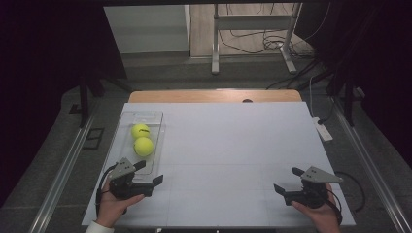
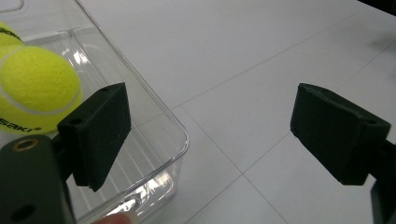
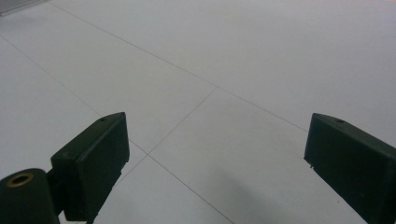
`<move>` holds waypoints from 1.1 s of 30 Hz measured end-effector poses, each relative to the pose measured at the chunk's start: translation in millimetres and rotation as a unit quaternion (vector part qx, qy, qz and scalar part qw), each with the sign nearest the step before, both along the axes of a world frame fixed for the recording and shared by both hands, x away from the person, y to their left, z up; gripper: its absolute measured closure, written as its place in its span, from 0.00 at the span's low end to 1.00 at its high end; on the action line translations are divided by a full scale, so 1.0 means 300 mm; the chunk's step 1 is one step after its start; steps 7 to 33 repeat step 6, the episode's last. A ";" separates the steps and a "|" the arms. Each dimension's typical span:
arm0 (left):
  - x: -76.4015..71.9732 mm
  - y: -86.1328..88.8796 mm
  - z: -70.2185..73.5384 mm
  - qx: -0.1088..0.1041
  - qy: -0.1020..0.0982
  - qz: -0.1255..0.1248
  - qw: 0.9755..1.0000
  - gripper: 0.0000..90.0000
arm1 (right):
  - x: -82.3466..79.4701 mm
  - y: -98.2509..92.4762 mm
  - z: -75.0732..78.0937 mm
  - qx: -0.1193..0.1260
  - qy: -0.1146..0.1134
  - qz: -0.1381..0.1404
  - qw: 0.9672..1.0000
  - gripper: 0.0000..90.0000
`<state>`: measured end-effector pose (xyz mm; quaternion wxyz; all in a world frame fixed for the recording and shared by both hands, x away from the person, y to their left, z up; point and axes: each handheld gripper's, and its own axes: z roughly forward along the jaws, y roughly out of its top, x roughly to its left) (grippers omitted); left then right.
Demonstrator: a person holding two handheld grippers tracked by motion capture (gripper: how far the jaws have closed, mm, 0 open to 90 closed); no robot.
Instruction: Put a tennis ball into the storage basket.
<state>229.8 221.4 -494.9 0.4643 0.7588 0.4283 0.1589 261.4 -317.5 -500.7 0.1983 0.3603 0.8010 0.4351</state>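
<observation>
1. High view – a clear tray (image 1: 156, 141) lay at the table's (image 1: 233, 145) 9 o'clock, its long axis running 12 to 6, holding two yellow tennis balls (image 1: 143, 146).
2. Left gripper view – the left gripper (image 2: 210, 135) gaped wide, empty, straddling the tray's (image 2: 180, 135) near corner.
3. Right gripper view – the right gripper (image 3: 217, 158) stood wide, empty.

You see two yellow-green tennis balls (image 1: 141, 139) touching inside the clear rectangular box (image 1: 156, 145), one behind the other, toward its middle, the box's near end bare.
</observation>
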 end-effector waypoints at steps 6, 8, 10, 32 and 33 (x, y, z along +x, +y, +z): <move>0.003 0.000 0.000 -0.003 0.001 0.001 1.000 0.15 | 0.003 0.000 -0.001 0.005 0.001 -0.001 1.000 0.08; 0.003 0.000 0.000 -0.003 0.001 0.001 1.000 0.15 | 0.003 0.000 -0.001 0.005 0.001 -0.001 1.000 0.08; 0.003 0.000 0.000 -0.003 0.001 0.001 1.000 0.15 | 0.003 0.000 -0.001 0.005 0.001 -0.001 1.000 0.08; 0.003 0.000 0.000 -0.003 0.001 0.001 1.000 0.15 | 0.003 0.000 -0.001 0.005 0.001 -0.001 1.000 0.08; 0.003 0.000 0.000 -0.003 0.001 0.001 1.000 0.15 | 0.003 0.000 -0.001 0.005 0.001 -0.001 1.000 0.08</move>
